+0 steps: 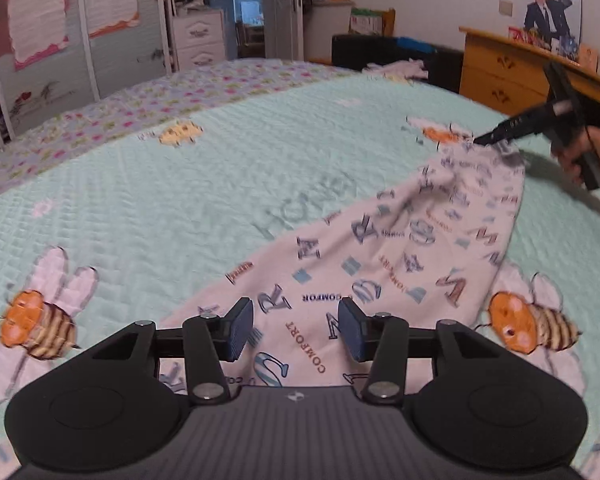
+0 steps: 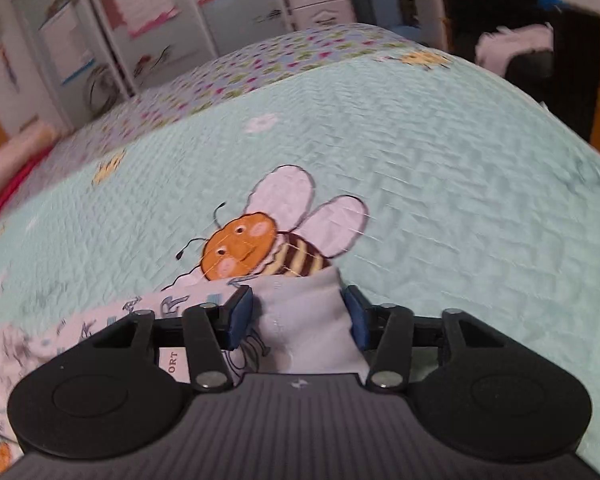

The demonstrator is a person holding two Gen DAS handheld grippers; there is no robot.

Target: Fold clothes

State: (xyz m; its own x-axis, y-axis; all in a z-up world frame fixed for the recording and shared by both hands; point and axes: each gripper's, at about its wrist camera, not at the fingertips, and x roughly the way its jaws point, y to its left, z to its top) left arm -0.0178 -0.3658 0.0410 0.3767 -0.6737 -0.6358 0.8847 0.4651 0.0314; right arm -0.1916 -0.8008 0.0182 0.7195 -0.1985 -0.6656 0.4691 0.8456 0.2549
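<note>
A white garment [image 1: 384, 264] printed with blue and brown letters lies spread across the mint quilted bedspread [image 1: 172, 200]. My left gripper [image 1: 296, 330] is open, its blue pads [image 1: 240, 332] low over the garment's near end, with cloth showing between them. The right gripper [image 1: 484, 138], seen from the left wrist view, is at the garment's far corner. In the right wrist view my right gripper [image 2: 298, 316] is open, with a pale fold of the garment [image 2: 304, 320] lying between its pads [image 2: 238, 318], at a bee print [image 2: 256, 246].
The bed carries bee and flower prints and a floral border [image 1: 148, 104] at its far side. A wooden dresser [image 1: 500, 68] stands at the right, white wardrobes [image 1: 60, 40] at the left, a dark bin with cloth [image 1: 380, 56] beyond the bed.
</note>
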